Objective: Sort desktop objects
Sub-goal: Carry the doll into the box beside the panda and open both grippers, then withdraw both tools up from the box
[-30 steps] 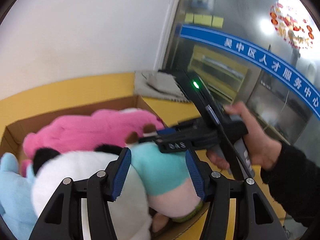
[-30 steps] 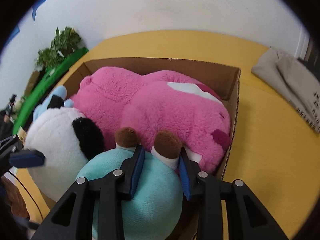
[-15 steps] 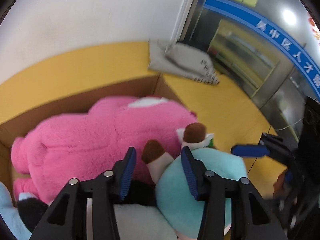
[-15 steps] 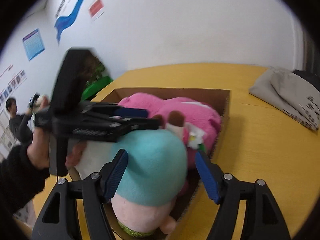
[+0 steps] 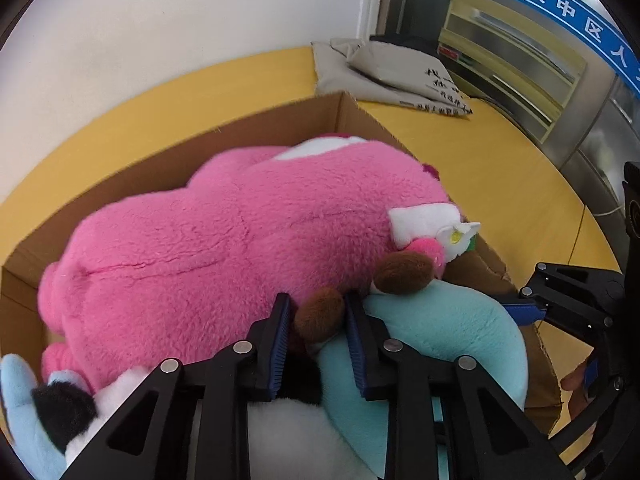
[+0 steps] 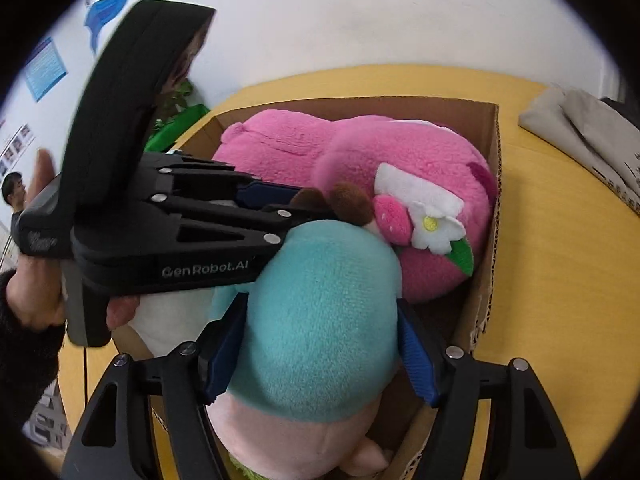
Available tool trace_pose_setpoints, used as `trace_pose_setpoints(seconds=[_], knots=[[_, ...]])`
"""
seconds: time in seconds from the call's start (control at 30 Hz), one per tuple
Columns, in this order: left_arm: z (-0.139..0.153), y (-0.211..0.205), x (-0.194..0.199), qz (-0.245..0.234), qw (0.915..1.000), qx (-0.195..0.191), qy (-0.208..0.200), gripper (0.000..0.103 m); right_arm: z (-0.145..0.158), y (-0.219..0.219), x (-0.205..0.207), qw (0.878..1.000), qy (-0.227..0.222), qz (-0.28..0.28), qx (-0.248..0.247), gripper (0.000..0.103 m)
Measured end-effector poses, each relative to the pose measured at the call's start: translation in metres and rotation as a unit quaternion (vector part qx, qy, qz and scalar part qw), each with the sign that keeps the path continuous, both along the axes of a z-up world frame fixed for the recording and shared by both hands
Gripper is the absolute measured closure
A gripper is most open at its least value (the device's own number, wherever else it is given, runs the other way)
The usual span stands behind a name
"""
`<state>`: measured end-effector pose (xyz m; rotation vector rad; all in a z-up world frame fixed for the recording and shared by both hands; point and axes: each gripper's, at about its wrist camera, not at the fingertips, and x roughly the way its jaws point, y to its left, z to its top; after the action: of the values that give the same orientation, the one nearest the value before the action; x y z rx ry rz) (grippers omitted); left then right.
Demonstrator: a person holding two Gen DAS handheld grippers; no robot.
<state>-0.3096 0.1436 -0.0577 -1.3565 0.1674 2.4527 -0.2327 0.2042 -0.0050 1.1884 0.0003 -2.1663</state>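
A cardboard box (image 5: pixel 248 132) on the yellow table holds a large pink plush (image 5: pixel 240 232), a teal plush (image 5: pixel 440 332) with brown horns and a white-and-black plush (image 5: pixel 120 392). My left gripper (image 5: pixel 318 316) is shut on one brown horn (image 5: pixel 320 314) of the teal plush; in the right wrist view it (image 6: pixel 308 204) reaches in from the left. My right gripper (image 6: pixel 320 356) is open, with its blue pads on either side of the teal plush (image 6: pixel 320 312), whose pink belly hangs at the box's near edge. The pink plush (image 6: pixel 360 160) fills the far part of the box (image 6: pixel 494 200).
A grey cloth bag (image 5: pixel 396 76) lies on the table beyond the box, also in the right wrist view (image 6: pixel 580 136). A light blue plush (image 5: pixel 20 412) sits at the box's left end. Green plants (image 6: pixel 176 120) stand left of the table. A glass door (image 5: pixel 520 60) is at right.
My left gripper swung over the box and closed on the teal plush's brown horn. My right gripper let go of the horns, opened wide and now straddles the teal body.
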Motion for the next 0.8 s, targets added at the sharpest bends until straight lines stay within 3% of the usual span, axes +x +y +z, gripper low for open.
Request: trace_pose_setpoints(seconds=[0.07,0.13,0.2,0.3,0.5,0.63,0.8], knots=[[0.017,-0.008,0.011,0.016,0.9995,0.017,0.023,0.074,0.009,0.002,0.003,1.000,0.005,-0.016,-0.009,0.030],[0.041,-0.020,0.032,0.025,0.9980,0.043,0.038,0.062,0.026,0.010,0.015,0.999,0.027,-0.035,-0.024,0.027],[0.064,-0.031,0.058,0.024,0.9959,0.065,0.057,0.032,0.044,0.017,0.034,0.996,0.059,-0.063,-0.014,0.025],[0.096,-0.051,0.120,0.029,0.9917,0.071,0.103,0.016,0.068,0.023,0.065,0.992,0.084,-0.092,-0.013,0.024],[0.118,-0.093,0.227,0.060,0.9833,0.067,0.158,0.002,0.112,0.020,0.145,0.979,0.156,-0.127,-0.017,0.023],[0.112,-0.113,0.280,0.088,0.9801,0.076,0.161,0.001,0.126,0.012,0.195,0.971,0.182,-0.156,-0.012,0.022],[0.102,-0.118,0.317,0.103,0.9780,0.080,0.163,0.002,0.130,0.002,0.232,0.961,0.199,-0.189,0.024,0.022]])
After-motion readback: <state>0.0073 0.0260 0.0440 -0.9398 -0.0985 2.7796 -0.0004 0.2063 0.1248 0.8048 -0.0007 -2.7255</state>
